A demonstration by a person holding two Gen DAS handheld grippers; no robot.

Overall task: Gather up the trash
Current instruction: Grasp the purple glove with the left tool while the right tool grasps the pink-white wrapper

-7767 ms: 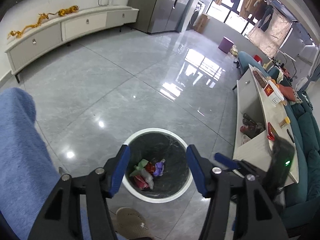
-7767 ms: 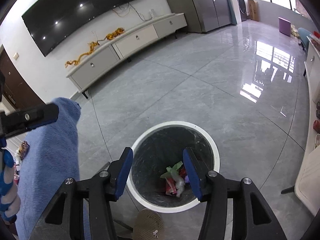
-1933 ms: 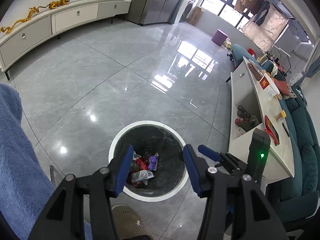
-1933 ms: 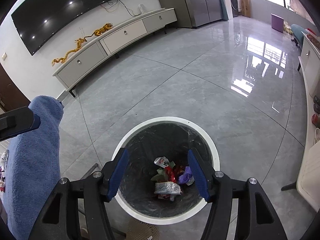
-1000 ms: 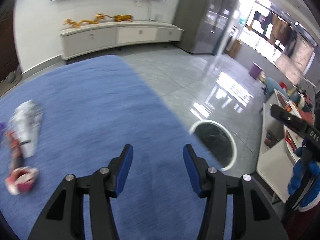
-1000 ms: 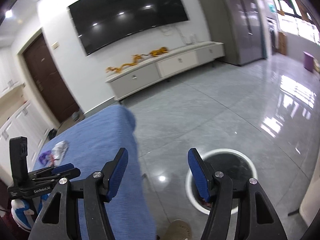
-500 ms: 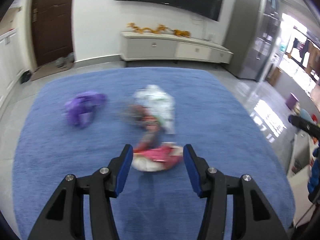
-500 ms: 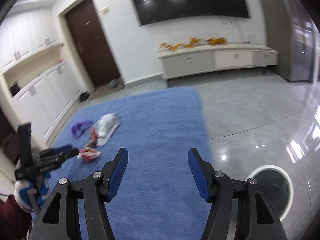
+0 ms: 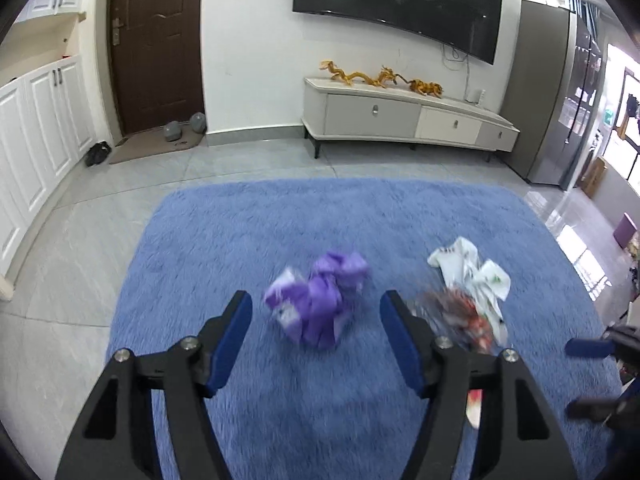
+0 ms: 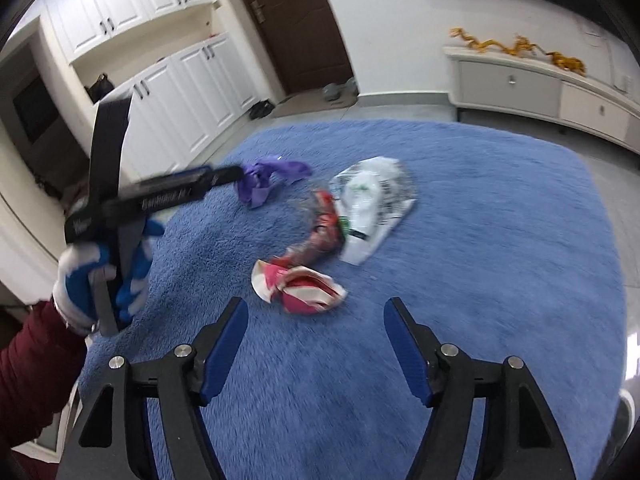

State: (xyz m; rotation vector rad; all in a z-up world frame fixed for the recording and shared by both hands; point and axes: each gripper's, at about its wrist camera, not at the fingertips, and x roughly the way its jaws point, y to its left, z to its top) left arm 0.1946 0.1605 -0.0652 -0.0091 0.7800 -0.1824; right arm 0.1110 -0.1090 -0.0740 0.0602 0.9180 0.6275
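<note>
Shaggy cloth rug [image 9: 248, 240], crinkly plastic wrappers [image 10: 372, 196]

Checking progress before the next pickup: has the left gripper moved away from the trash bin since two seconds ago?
Yes. The left gripper has swung off the bin, now out of view, to the purple wrapper on the blue rug.

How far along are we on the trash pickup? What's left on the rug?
Done: cannot tell; the bin is out of view. In hand: nothing. The left gripper is open, lined up on the purple wrapper; the right gripper is open just short of the red-and-white wrapper. Left: those two, plus the clear red-printed wrapper and the white plastic bag, all on the blue rug.
</note>
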